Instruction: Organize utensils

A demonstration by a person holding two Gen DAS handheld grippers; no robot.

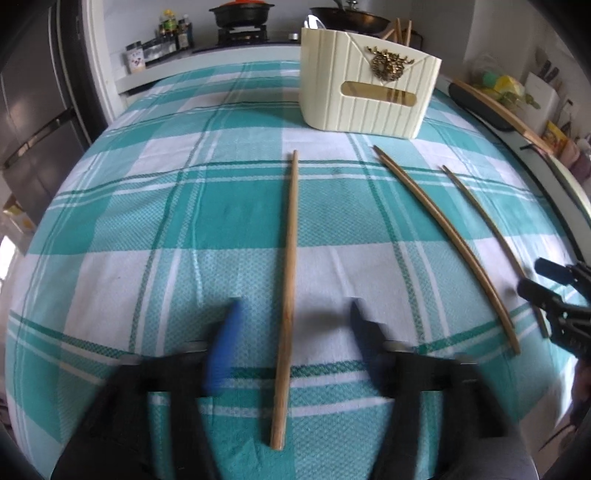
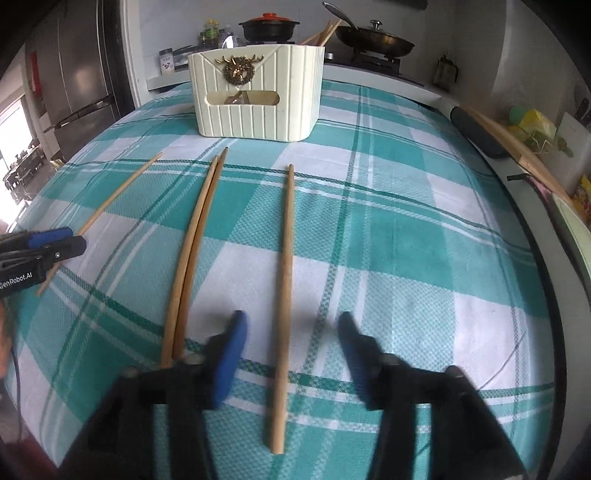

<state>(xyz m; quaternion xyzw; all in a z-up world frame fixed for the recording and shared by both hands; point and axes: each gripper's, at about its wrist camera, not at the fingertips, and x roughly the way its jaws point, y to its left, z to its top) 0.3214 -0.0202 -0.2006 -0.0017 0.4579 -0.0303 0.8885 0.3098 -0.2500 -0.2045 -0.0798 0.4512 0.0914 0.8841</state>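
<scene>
Several wooden chopsticks lie on a teal checked tablecloth [image 1: 221, 206]. In the left wrist view my left gripper [image 1: 293, 314] is open, its fingers on either side of one chopstick [image 1: 290, 266]. A chopstick pair [image 1: 443, 236] and a single one [image 1: 491, 229] lie to the right. In the right wrist view my right gripper [image 2: 291, 326] is open and straddles that single chopstick [image 2: 284, 295]; the pair [image 2: 192, 251] lies left of it. A cream utensil holder [image 1: 365, 85] stands at the back, with chopsticks in it [image 2: 321, 33].
The right gripper shows at the right edge of the left wrist view [image 1: 557, 295]; the left gripper shows at the left edge of the right wrist view [image 2: 40, 247]. A stove with pots [image 2: 269, 27] is behind. A dark object and wooden stick [image 2: 491, 136] lie at the right table edge.
</scene>
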